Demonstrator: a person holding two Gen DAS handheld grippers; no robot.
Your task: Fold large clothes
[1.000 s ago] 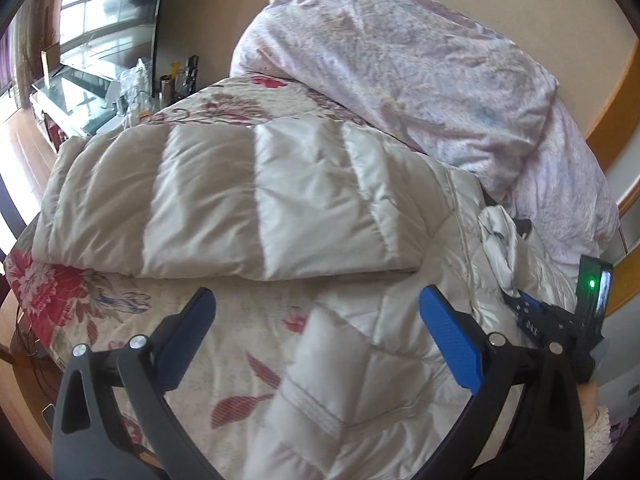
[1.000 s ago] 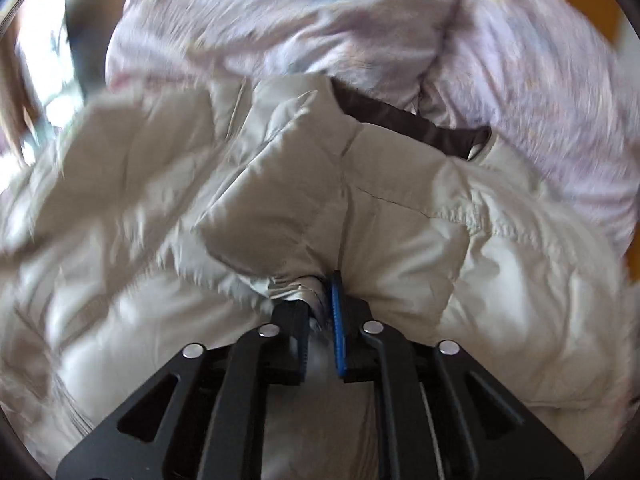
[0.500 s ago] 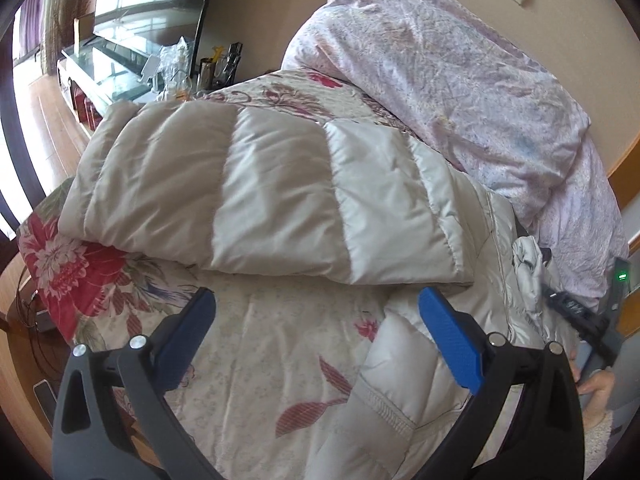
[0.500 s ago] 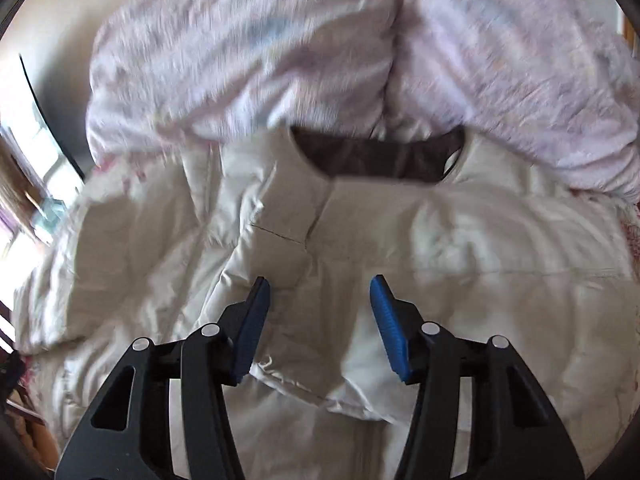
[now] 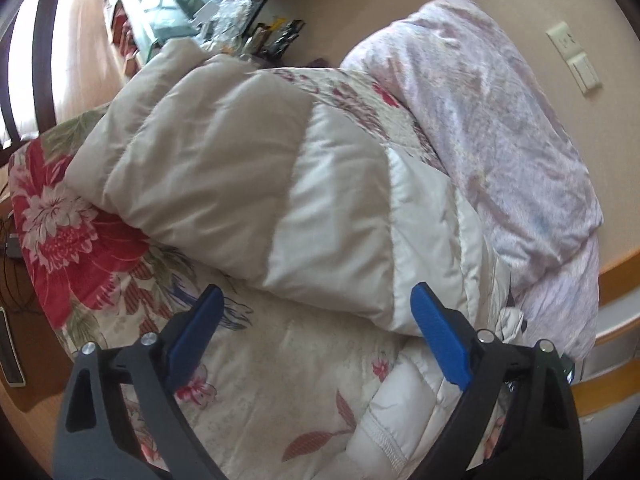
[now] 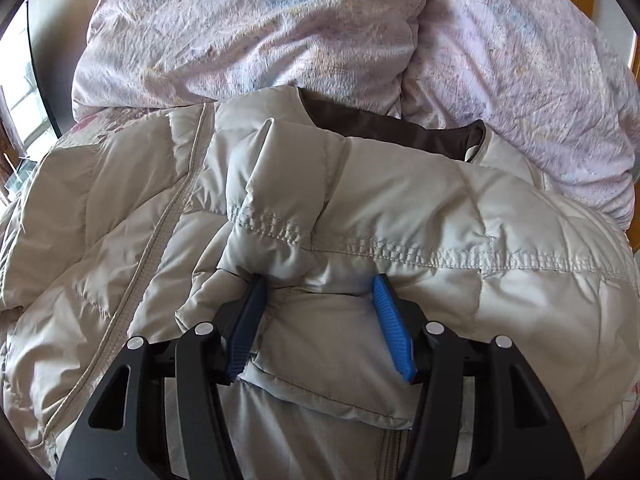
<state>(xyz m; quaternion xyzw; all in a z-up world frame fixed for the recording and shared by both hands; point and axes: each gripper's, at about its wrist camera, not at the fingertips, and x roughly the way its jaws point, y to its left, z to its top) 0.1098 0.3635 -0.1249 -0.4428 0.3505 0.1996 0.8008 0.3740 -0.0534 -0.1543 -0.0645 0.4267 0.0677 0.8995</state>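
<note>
I can read no brand, label or writing anywhere; nothing printed shows on the pale beige quilted down jacket (image 5: 256, 184) or on the wall switch plates (image 5: 576, 60). The jacket lies spread on a bed covered by a floral bedspread (image 5: 76, 236) with large red blooms, its folded body bulking across the middle of the left wrist view. Beyond it, against a beige wall, sits a crumpled lilac duvet (image 5: 500, 128). A glass-topped unit (image 5: 160, 12) with cluttered small items stands at the far end, beside a wood floor. My left gripper (image 5: 316, 320) hovers wide above the bedspread, its jaws having just narrowed slightly, nothing between them. My right gripper (image 6: 318, 304) stands about half spread over the jacket's sleeve cuff (image 6: 276, 236); puffed fabric sits between the blue pads, which have let go of it.
</note>
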